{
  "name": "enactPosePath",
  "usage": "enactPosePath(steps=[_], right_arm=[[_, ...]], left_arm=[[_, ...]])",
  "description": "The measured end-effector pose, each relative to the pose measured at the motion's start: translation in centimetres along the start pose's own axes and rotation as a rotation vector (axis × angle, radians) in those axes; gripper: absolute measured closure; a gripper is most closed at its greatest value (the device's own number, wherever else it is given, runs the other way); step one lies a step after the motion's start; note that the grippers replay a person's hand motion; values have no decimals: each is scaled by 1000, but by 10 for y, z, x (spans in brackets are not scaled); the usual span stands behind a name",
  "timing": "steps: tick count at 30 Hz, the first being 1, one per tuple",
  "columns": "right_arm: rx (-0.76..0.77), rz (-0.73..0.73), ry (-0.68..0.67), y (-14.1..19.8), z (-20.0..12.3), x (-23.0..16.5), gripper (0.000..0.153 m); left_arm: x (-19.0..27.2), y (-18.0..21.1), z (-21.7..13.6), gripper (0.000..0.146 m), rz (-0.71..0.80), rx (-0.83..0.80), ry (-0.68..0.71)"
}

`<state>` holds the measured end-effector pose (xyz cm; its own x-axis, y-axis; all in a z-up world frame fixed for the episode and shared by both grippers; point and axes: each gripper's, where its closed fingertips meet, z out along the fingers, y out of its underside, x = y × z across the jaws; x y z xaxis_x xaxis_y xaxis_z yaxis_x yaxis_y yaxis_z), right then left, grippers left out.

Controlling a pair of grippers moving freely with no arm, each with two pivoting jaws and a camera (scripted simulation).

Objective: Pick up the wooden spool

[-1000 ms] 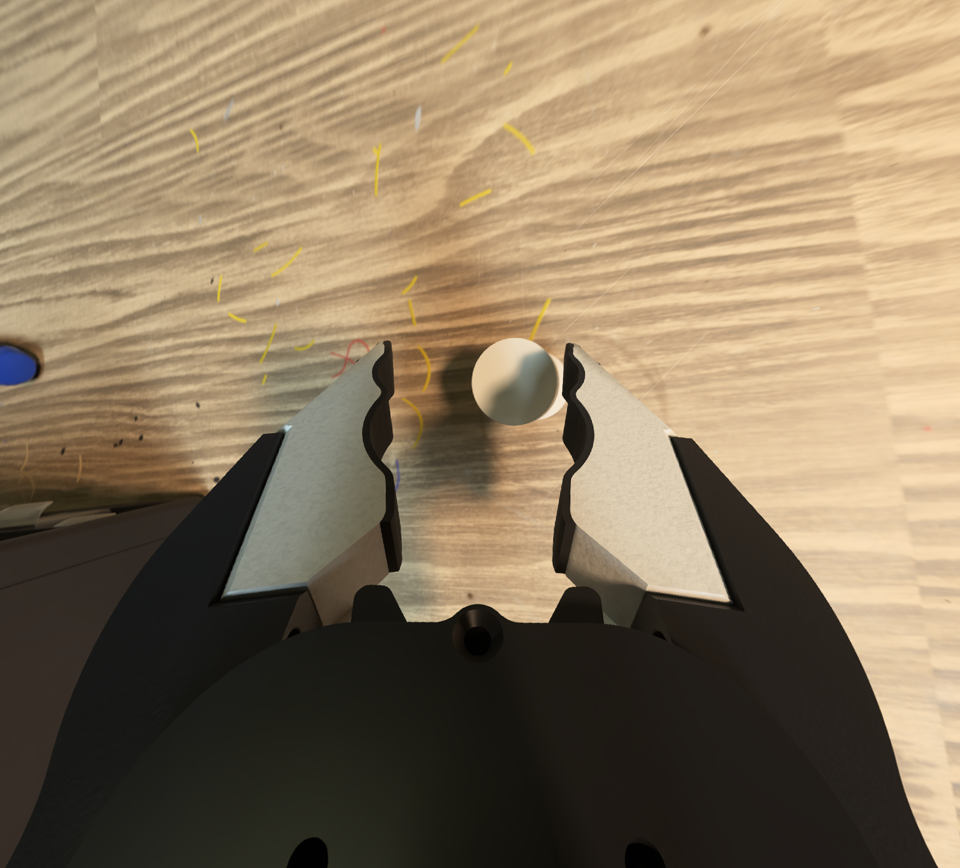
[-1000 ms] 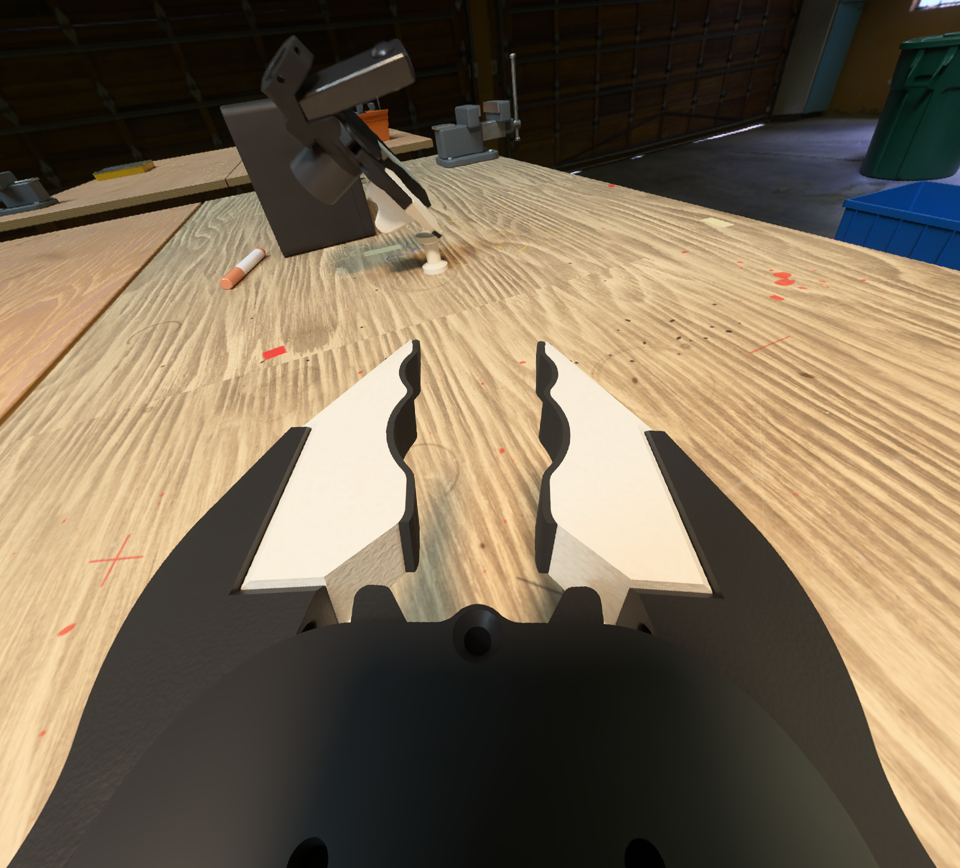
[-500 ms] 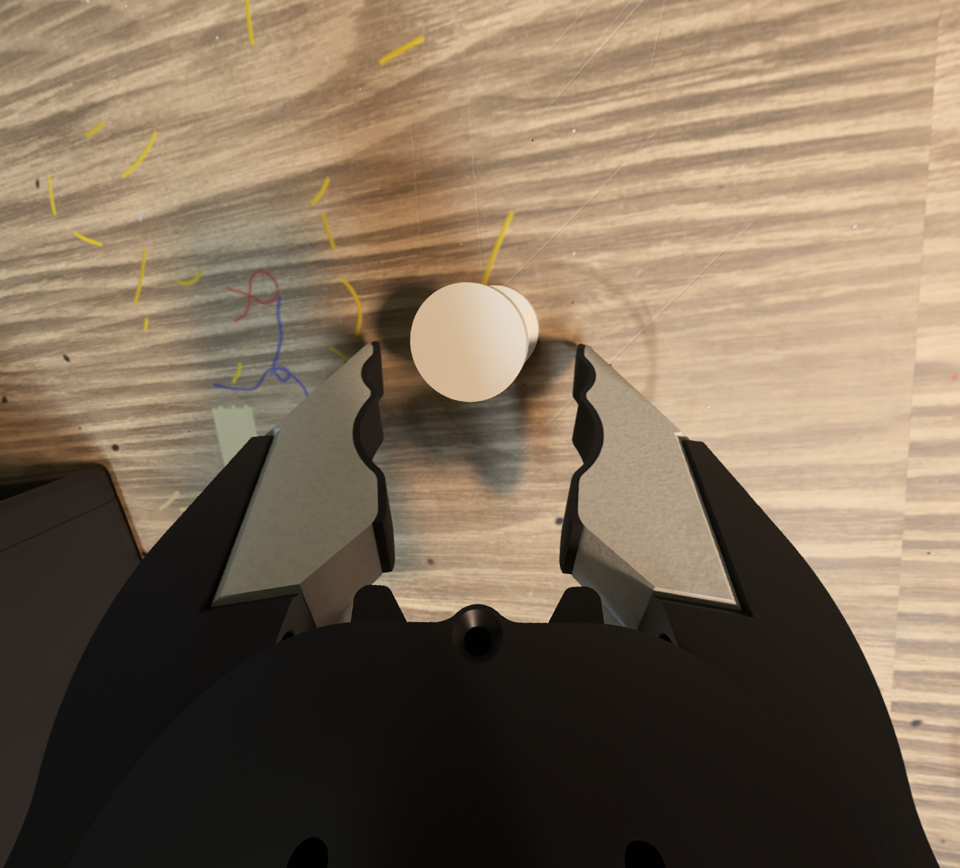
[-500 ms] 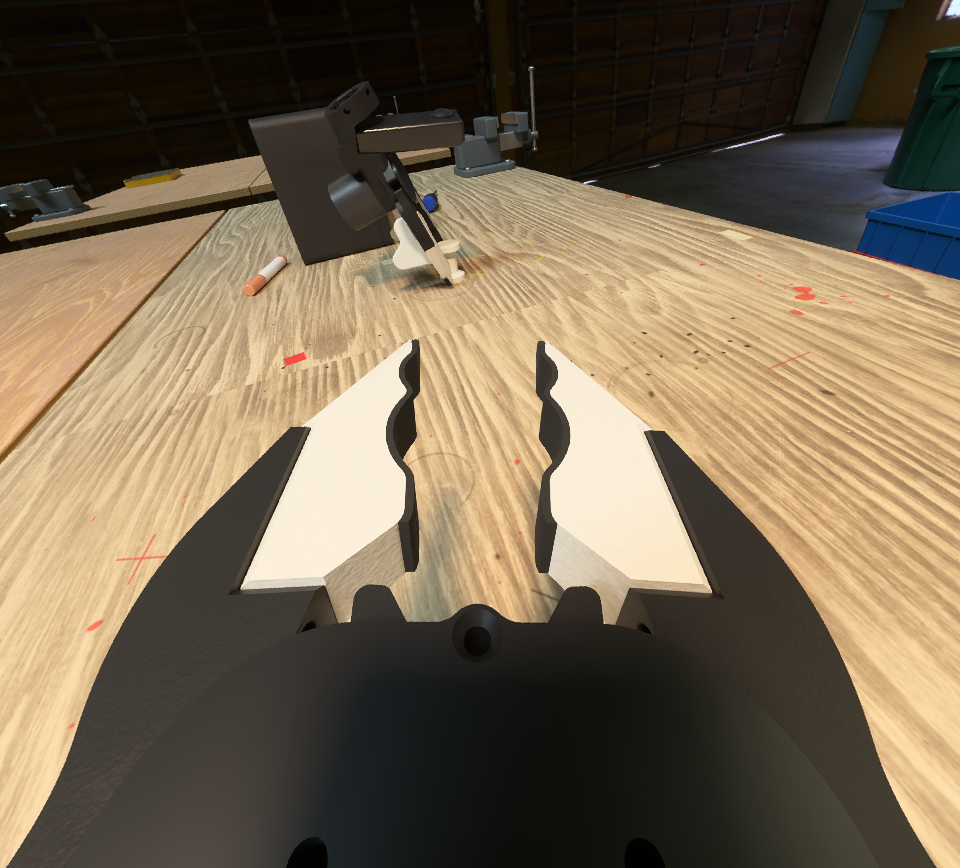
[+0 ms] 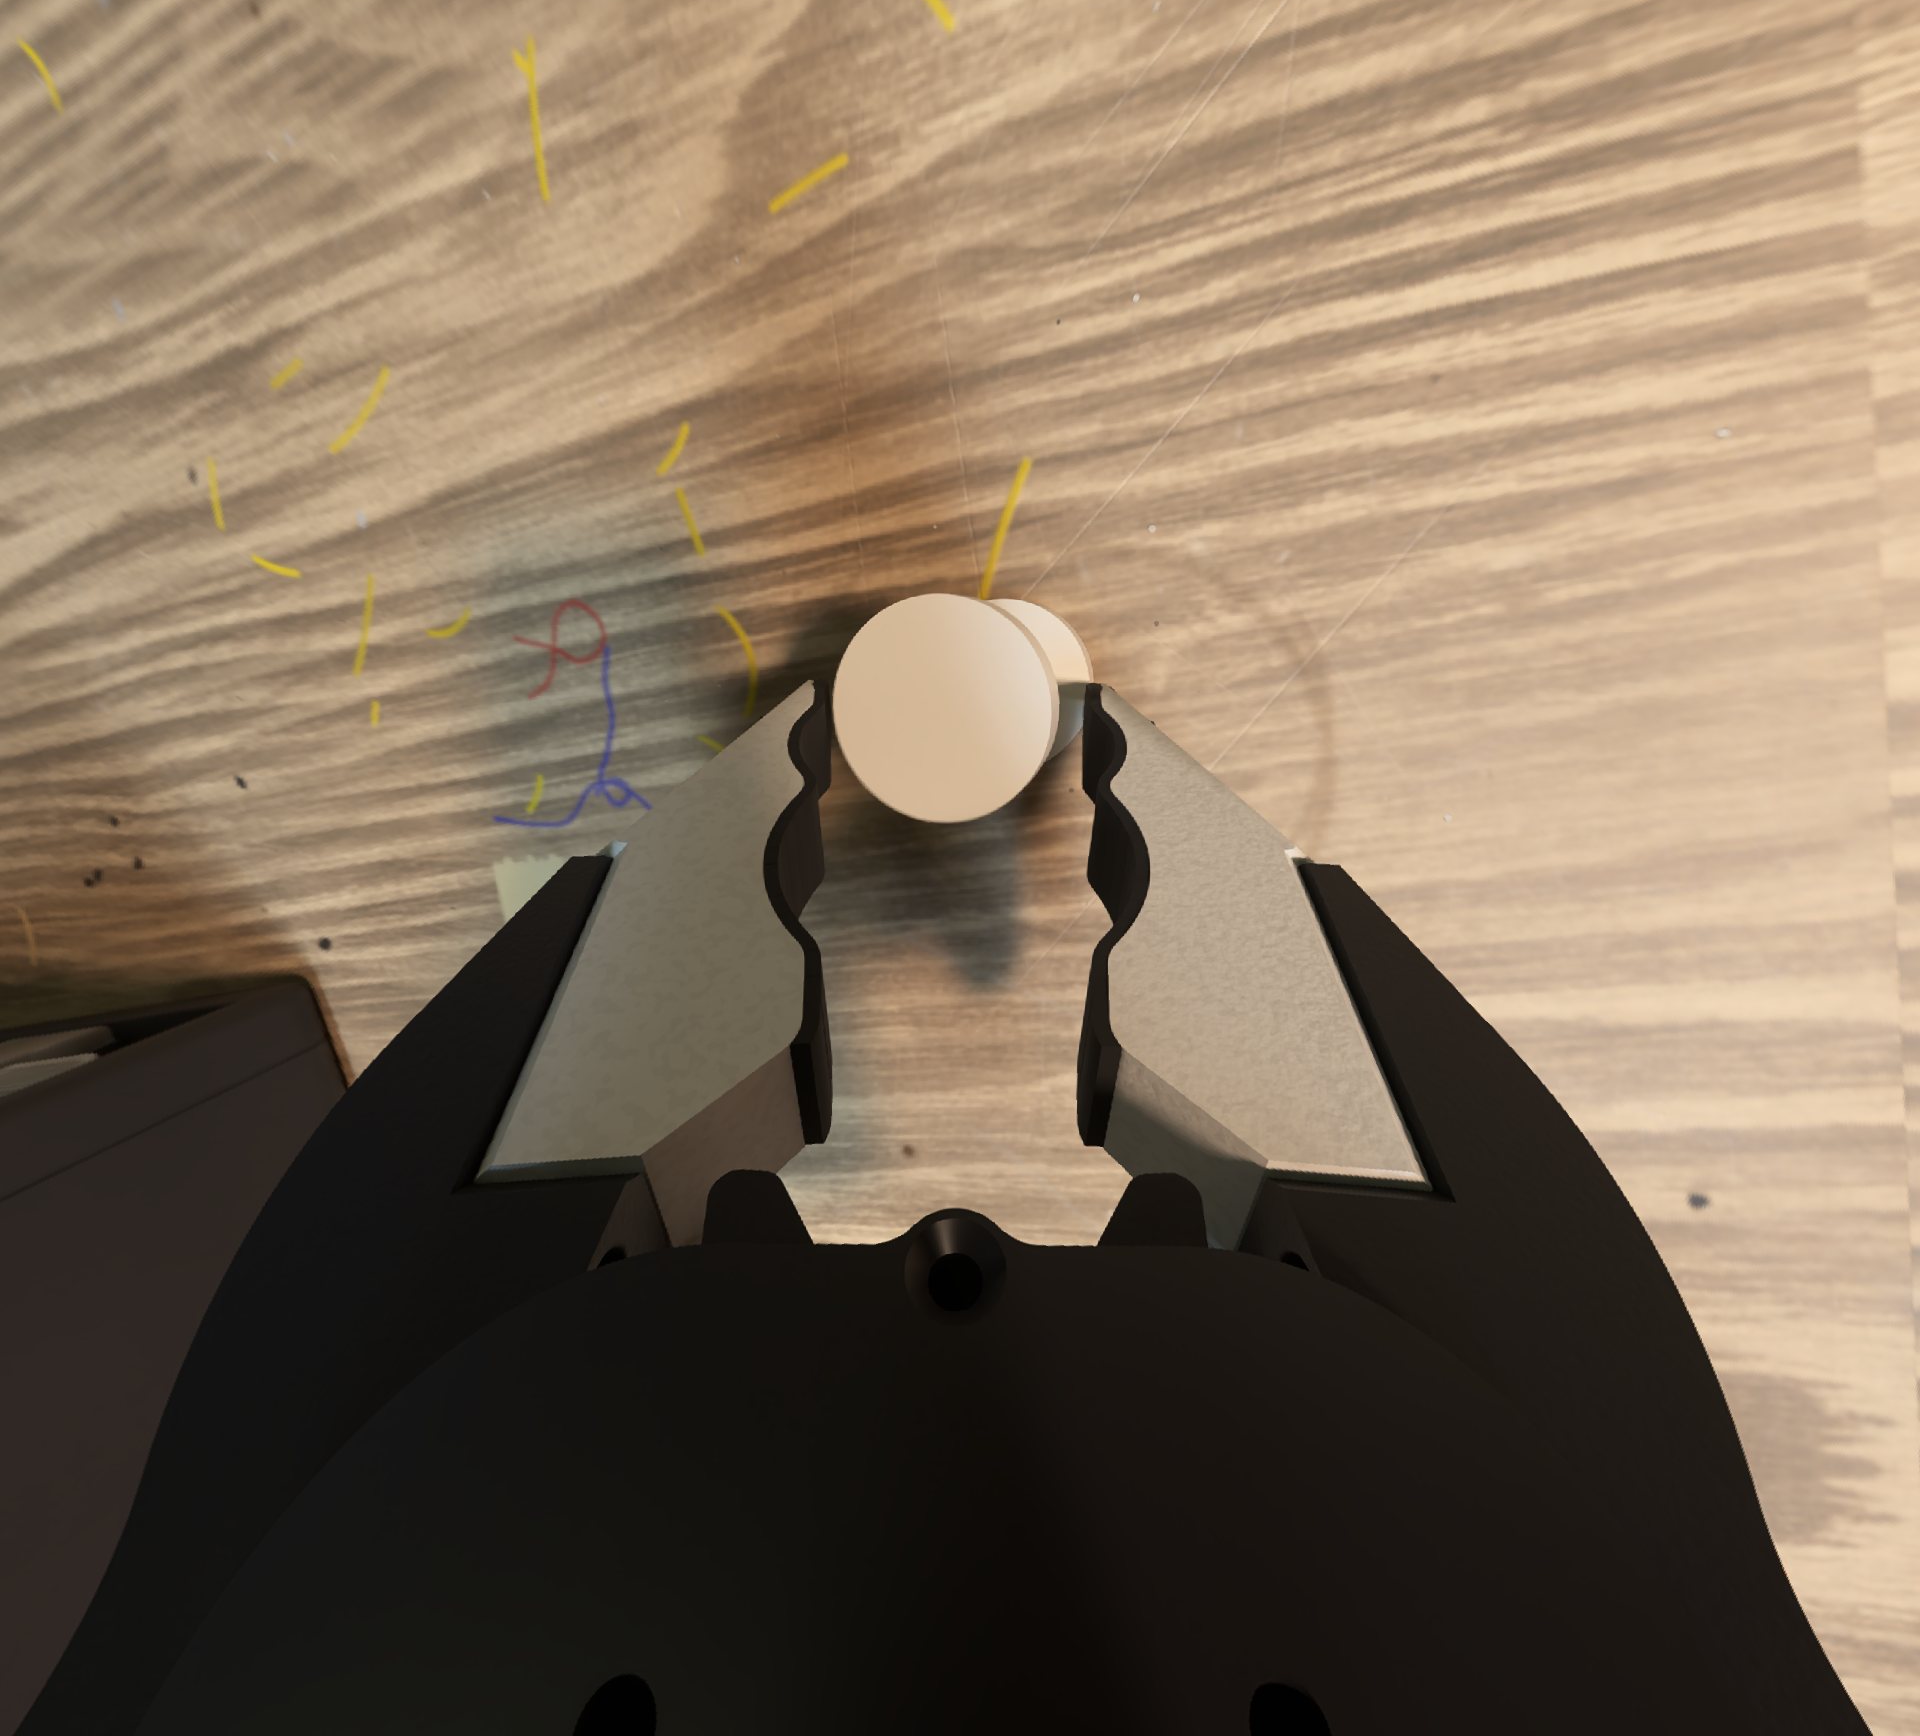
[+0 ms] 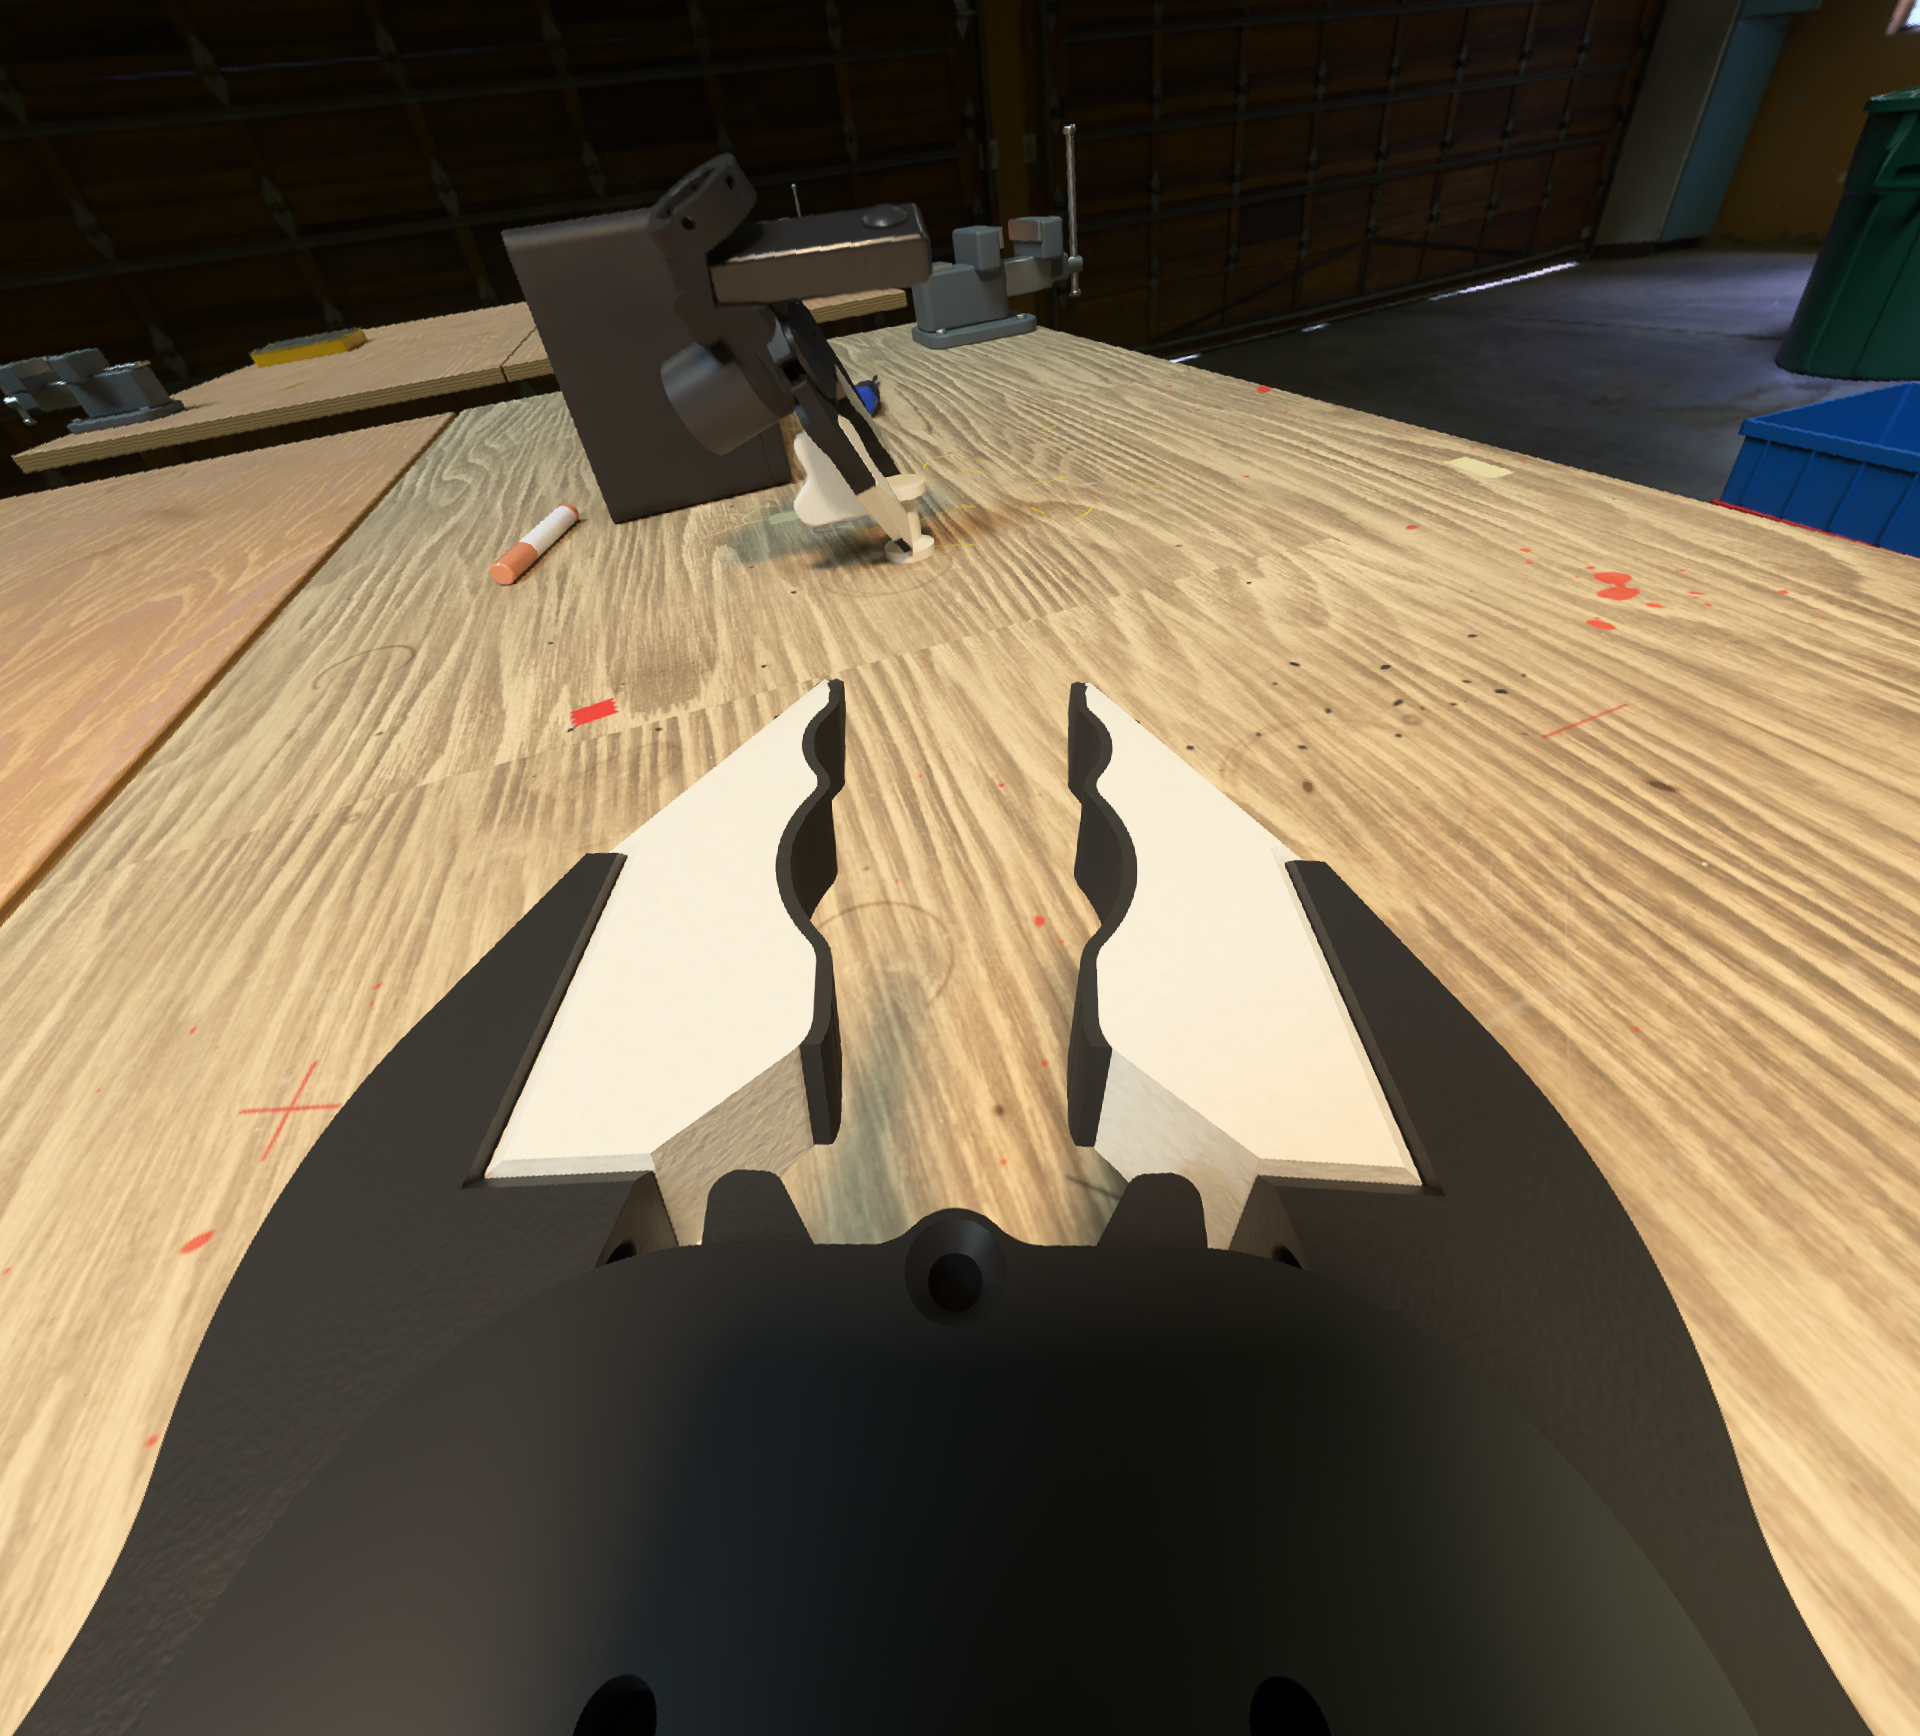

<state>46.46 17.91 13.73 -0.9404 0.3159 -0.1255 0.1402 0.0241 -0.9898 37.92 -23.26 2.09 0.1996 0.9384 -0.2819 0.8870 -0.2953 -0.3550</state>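
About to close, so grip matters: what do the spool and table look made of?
The spool looks like pale, smooth unfinished wood: matte, even cream, no visible grain, so plastic can't be excluded. The table looks like bare plywood, with bold wavy grain and paint flecks.

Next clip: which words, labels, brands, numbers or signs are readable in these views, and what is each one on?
Readable text: none in either view.
Red and blue scribble on the workbench beside the wooden spool: loops only, no letters.
Yellow strokes: loose marks, not characters.
Red cross on the bench: a mark, not a character.
Orange-capped marker: too small to show any label.
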Motion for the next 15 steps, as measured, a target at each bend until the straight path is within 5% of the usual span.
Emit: enactPosePath(steps=[3,9,15], right_arm=[[1,1,0,0,-1,0,110],[10,13,-9,-2,-1,0,110],[-8,6,-17,2,2,-3,110]], left_arm=[[-4,-8,-21,110,32,85,5],[6,-26,-71,109,84,288,76],[40,-28,-80,109,233,301,89]])
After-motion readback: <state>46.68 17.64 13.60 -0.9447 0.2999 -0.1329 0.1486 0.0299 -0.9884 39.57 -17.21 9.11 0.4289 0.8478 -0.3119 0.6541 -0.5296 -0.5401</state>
